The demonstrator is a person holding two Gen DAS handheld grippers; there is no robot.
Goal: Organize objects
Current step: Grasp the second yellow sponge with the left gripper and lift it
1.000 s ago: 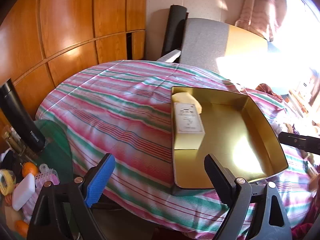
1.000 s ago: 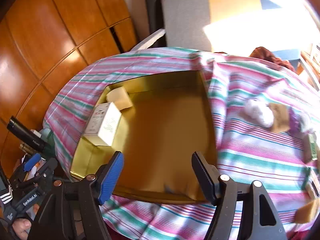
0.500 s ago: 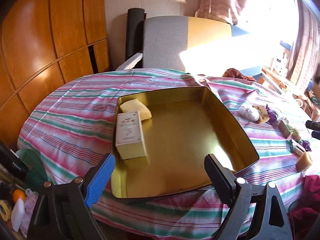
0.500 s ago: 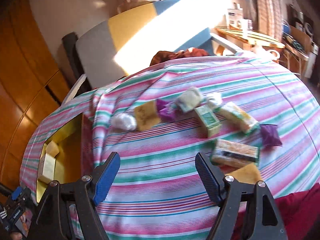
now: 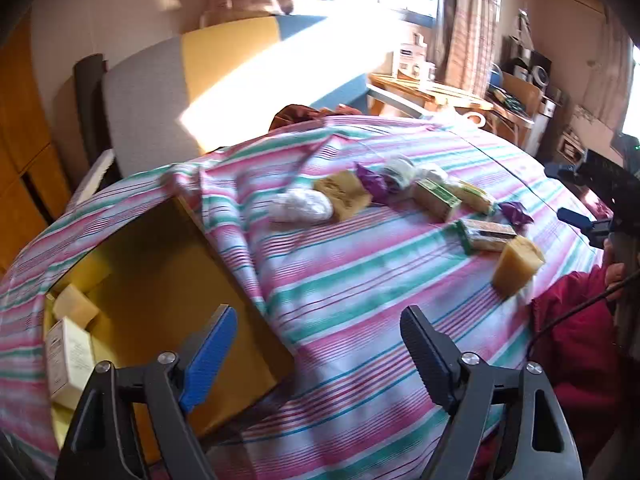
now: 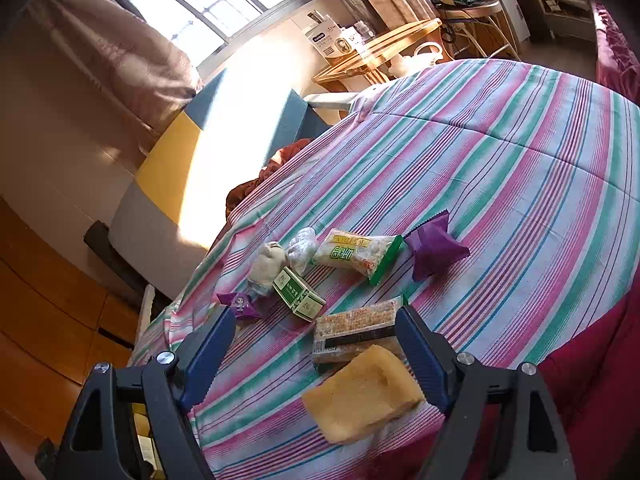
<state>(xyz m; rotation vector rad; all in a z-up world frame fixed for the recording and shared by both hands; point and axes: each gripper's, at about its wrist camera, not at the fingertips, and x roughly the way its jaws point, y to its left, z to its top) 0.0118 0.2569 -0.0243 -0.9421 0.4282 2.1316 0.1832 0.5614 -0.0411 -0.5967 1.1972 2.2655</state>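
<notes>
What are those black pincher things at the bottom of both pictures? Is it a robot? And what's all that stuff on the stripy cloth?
It isn't a robot. A person holds a claw in each hand, and a small camera on each claw looks out along its two fingers. That is why you see fingers at the bottom of both pictures.

One picture comes from the left claw, the other from the right claw. Both are open and hold nothing; the left one's fingers have just been closing a little, the right one's opening.

On the striped cloth lie small snacks: a yellow spongy block, a long packet, a green and white box, a purple pouch and a few more wrapped bits.

The left picture also shows a golden box with two things already inside.
</notes>
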